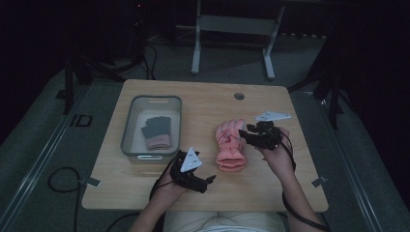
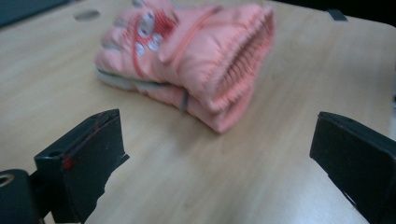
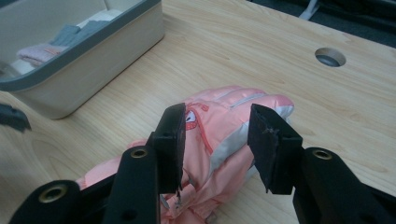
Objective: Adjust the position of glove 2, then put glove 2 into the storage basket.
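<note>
Bare table [image 1: 270,104] surrounds the glove [image 1: 230,145]; bin [image 1: 175,126] flanks it.

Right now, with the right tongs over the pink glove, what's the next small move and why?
Probably lower the right tongs and close them on the pink glove. The jaws stand open astride its finger end without gripping, the glove lies flat on the table, and the left tongs wait open short of its cuff.

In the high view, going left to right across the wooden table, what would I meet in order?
Grey-rimmed plastic bin holding a dark grey glove with a pink cuff → left claw, open, near the table's front edge → padded salmon-pink winter glove lying flat → right claw, at the pink glove's right side.
</note>
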`<state>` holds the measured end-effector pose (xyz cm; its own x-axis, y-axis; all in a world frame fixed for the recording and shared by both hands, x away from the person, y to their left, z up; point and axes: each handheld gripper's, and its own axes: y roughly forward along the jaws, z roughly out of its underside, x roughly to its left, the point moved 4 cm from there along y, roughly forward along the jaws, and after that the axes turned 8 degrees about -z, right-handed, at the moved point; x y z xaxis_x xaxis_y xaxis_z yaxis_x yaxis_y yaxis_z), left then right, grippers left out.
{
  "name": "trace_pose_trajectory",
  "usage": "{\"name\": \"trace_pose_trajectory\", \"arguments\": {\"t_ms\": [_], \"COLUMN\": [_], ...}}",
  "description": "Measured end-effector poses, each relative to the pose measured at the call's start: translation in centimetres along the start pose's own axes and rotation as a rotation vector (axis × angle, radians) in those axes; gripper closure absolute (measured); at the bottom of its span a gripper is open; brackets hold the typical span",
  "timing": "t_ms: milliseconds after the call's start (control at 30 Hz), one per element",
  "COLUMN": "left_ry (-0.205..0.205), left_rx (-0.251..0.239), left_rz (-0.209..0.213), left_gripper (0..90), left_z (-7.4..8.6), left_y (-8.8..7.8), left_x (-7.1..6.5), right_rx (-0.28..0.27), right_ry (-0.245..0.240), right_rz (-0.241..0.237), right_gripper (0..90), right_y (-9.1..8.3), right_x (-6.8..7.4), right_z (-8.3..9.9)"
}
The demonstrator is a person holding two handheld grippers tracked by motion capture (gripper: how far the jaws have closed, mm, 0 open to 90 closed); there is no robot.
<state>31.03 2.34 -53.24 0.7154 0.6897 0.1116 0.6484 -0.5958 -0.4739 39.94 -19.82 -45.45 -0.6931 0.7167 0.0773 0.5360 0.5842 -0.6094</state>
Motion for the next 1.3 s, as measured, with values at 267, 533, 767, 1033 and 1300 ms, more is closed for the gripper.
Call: {"name": "trace_pose_trajectory", "arguments": {"t_ms": [267, 533, 767, 1033, 1300], "left_ry": [-0.045, -0.070, -0.172, -0.255, -0.315], "left_rx": [0.071, 0.061, 0.156, 0.276, 0.362], "left_rz": [0.054, -0.004, 0.008, -0.009, -0.002], "left_gripper": [2.7, 5.0, 6.7, 13.9, 20.8], "left_z": [-3.2, -7.2, -7.2, -4.8, -3.1], "left_y": [1.7, 3.7, 8.0, 11.4, 13.7], "left_x": [-0.3, 2.0, 4.8, 5.8, 6.8], "right_rx": [-0.007, 0.020, 0.153, 0.199, 0.243], "right_ry": [0.015, 0.018, 0.080, 0.155, 0.181], "right_rz": [0.015, 0.019, 0.012, -0.098, -0.163], "right_gripper": [56.9, 55.6, 43.6, 34.8, 40.8], "right_y": [0.9, 3.0, 5.9, 6.8, 7.9], "right_x": [-0.5, -0.9, -2.9, -4.8, -4.7], "right_z": [1.0, 1.2, 3.7, 5.4, 5.7]}}
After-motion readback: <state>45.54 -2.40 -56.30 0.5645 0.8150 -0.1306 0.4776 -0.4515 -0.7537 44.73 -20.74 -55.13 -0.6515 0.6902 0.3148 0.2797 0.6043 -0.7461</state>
